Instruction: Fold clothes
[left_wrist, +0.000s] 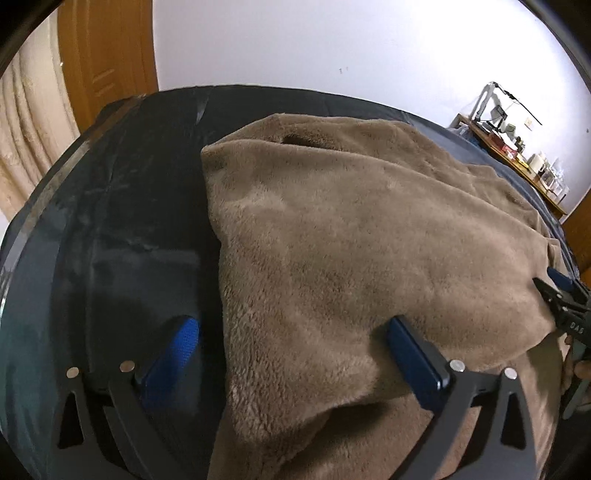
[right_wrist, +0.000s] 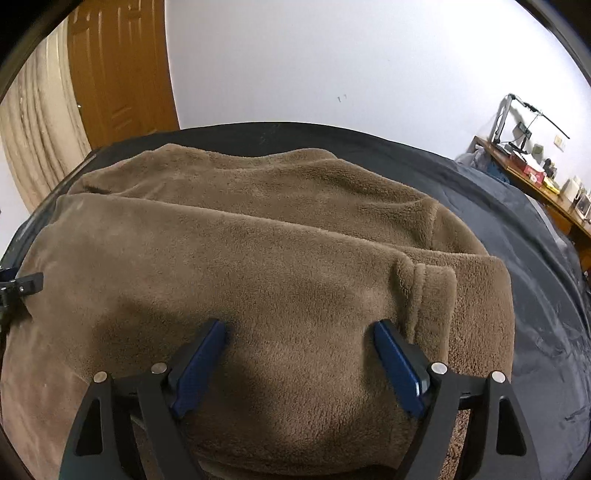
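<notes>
A brown fleece garment (right_wrist: 258, 258) lies folded over on a dark sheet (left_wrist: 122, 229) that covers the surface under it, one thick layer doubled on top of another. Its cuffed sleeve end (right_wrist: 432, 295) rests on the top layer, toward the garment's right side.

The left gripper (left_wrist: 291, 339) hangs over the garment's left edge with its jaws spread wide: one blue pad (left_wrist: 173, 354) is over the dark sheet just beside the fleece, the other is on the fleece. Nothing is pinched.

The right gripper (right_wrist: 299, 354) is over the garment's near part, jaws spread, both pads resting on the pile and gripping no fold.

Beyond the garment stand a white wall (right_wrist: 332, 66), a wooden door (right_wrist: 114, 74) and a cluttered bench (right_wrist: 535, 181).
</notes>
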